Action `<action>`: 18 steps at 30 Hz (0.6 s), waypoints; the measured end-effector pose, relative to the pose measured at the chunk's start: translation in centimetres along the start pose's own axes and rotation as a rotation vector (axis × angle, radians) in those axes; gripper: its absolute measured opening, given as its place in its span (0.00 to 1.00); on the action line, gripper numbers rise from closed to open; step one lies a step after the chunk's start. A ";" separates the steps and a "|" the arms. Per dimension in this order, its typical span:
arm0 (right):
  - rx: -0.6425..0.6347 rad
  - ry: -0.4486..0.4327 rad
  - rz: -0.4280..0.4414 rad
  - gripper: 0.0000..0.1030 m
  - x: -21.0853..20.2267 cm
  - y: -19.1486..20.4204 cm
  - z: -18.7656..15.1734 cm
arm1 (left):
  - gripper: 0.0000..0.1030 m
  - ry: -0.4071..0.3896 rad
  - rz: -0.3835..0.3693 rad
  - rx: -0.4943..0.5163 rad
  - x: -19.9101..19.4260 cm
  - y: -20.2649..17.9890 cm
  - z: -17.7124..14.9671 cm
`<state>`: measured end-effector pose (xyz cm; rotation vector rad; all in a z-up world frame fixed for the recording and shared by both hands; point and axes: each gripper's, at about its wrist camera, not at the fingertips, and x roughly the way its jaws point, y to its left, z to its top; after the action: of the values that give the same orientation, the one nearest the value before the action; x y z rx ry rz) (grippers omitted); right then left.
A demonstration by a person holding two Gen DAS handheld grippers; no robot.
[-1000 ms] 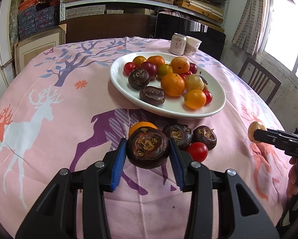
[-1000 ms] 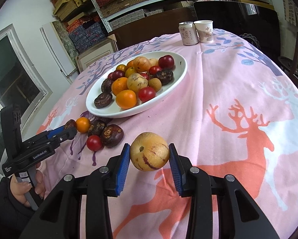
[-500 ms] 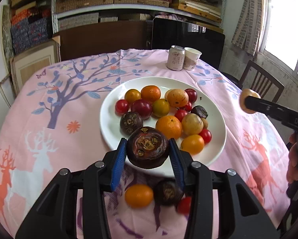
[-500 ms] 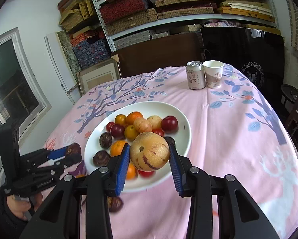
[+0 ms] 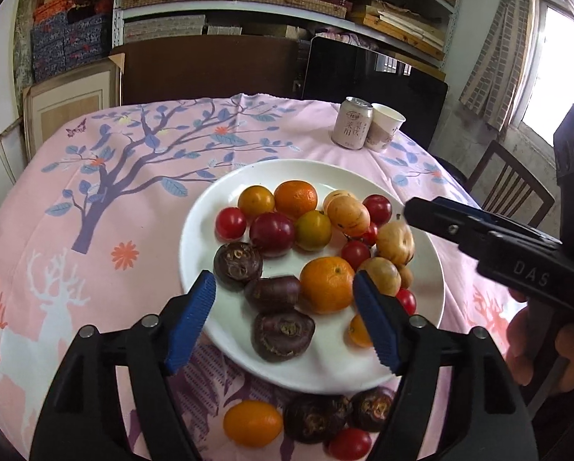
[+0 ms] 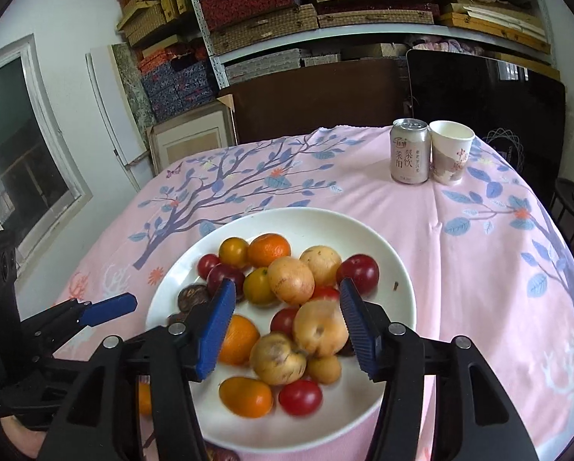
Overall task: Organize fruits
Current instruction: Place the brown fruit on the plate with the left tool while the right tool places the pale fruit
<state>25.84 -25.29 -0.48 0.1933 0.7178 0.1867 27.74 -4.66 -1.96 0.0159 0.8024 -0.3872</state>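
Observation:
A white plate (image 5: pixel 210 207) (image 6: pixel 394 253) on the pink tablecloth holds several oranges, red tomatoes, yellow fruits and dark purple fruits. My left gripper (image 5: pixel 285 320) is open above the plate's near edge, over a dark purple fruit (image 5: pixel 282 334) lying on the plate. My right gripper (image 6: pixel 287 326) is open over the plate, with a yellow fruit (image 6: pixel 319 330) (image 5: pixel 395 242) below it among the pile. On the cloth in front of the plate lie an orange (image 5: pixel 253 422), two dark purple fruits (image 5: pixel 316 417) and a red tomato (image 5: pixel 350 443).
A drink can (image 6: pixel 409 151) (image 5: pixel 353 123) and a paper cup (image 6: pixel 450 151) (image 5: pixel 386 126) stand at the table's far side. Shelves with boxes (image 6: pixel 325 11) and a dark chair back (image 5: pixel 210 69) are behind the table. A wooden chair (image 5: pixel 513 188) stands at the right.
Both grippers moved forward over the plate and opened. The dark purple fruit left the left gripper and the yellow fruit left the right gripper; both now lie on the plate.

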 end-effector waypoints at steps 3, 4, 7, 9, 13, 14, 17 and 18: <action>0.034 -0.002 0.031 0.55 -2.1 -0.7 -1.5 | 0.71 0.001 -0.003 0.030 -1.5 -0.3 -1.6; 0.044 -0.003 0.043 0.56 -2.9 -1.0 -2.2 | 0.72 0.002 0.000 0.043 -2.0 -0.4 -2.2; 0.059 -0.013 0.054 0.58 -5.3 -1.4 -5.1 | 0.74 0.015 -0.006 0.077 -3.3 -0.9 -5.0; 0.058 -0.013 0.022 0.58 -6.6 -1.6 -7.6 | 0.74 0.033 -0.011 0.098 -4.0 -1.4 -6.9; 0.094 0.008 -0.034 0.59 -7.6 -2.4 -11.3 | 0.74 0.063 0.006 0.159 -4.4 -3.1 -9.9; 0.102 0.012 -0.042 0.59 -7.6 -2.5 -12.0 | 0.74 0.074 0.008 0.171 -4.1 -3.5 -10.5; 0.117 0.032 -0.054 0.59 -7.6 -2.9 -13.1 | 0.74 0.090 0.025 0.185 -3.7 -4.3 -11.2; 0.121 0.018 -0.054 0.59 -7.9 -3.0 -13.2 | 0.74 0.091 0.025 0.185 -3.7 -4.4 -11.3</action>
<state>11.54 -28.57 -5.90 0.2876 0.7520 0.0938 16.04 -5.72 -6.63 0.2172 0.8531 -0.4383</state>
